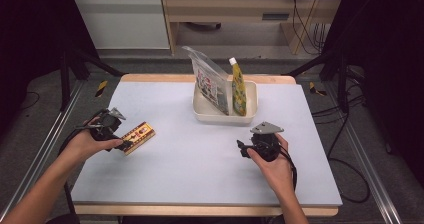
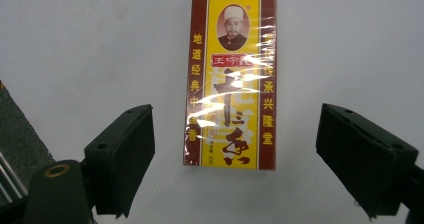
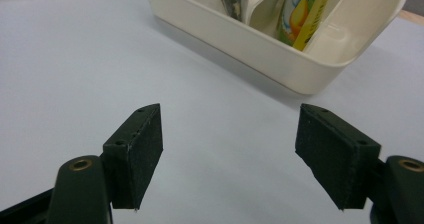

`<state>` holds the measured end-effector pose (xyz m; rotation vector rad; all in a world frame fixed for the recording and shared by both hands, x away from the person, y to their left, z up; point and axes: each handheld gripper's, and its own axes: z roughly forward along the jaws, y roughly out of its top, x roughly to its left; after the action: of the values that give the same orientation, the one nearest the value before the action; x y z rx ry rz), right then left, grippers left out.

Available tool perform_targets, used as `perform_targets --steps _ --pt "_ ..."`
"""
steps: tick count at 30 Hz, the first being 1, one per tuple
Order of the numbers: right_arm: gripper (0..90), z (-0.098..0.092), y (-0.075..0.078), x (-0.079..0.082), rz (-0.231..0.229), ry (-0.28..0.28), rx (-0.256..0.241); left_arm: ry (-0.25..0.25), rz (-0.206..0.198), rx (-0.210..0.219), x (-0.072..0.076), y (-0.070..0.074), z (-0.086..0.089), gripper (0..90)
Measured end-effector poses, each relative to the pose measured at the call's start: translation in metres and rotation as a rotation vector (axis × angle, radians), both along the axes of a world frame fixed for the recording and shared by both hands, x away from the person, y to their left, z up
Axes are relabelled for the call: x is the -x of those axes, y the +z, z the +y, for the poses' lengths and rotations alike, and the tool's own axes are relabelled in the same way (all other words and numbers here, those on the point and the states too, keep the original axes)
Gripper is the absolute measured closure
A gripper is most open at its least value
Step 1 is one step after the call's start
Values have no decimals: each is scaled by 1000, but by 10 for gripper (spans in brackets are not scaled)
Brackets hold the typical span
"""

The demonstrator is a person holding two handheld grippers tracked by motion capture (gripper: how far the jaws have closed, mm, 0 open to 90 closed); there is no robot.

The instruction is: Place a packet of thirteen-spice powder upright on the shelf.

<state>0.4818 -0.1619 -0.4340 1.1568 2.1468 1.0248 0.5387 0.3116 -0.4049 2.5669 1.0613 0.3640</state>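
Yellow-and-maroon packet (image 2: 230, 79) lies flat on the counter (image 1: 200, 154) between the wide-open left tongs (image 2: 235, 154), whose closing could slide its glossy wrap askew; right tongs (image 3: 230, 154) gape empty.

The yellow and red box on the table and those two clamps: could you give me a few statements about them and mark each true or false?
1. The yellow and red box lies flat on the table. True.
2. The left gripper is clamped shut on the box. False: its jaws stand open, one on each side of the box, apart from it.
3. The white bin holds a clear bag and a yellow pouch. True.
4. The right gripper holds the pouch. False: it is open over bare table, short of the bin.
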Motion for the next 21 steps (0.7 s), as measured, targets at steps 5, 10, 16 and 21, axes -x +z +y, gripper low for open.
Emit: perform_targets --steps 5,10,16,21 --pt "253 2 -3 -1 28 16 18 6 48 -52 -10 -12 -6 166" --pt "245 3 -4 -1 37 18 21 1 100 -77 -18 -22 -10 187" --pt "237 4 -5 -1 40 24 27 -10 124 -112 -21 -29 -16 209" --pt "232 5 -5 -1 48 28 25 -5 126 -116 -23 -33 -17 241"
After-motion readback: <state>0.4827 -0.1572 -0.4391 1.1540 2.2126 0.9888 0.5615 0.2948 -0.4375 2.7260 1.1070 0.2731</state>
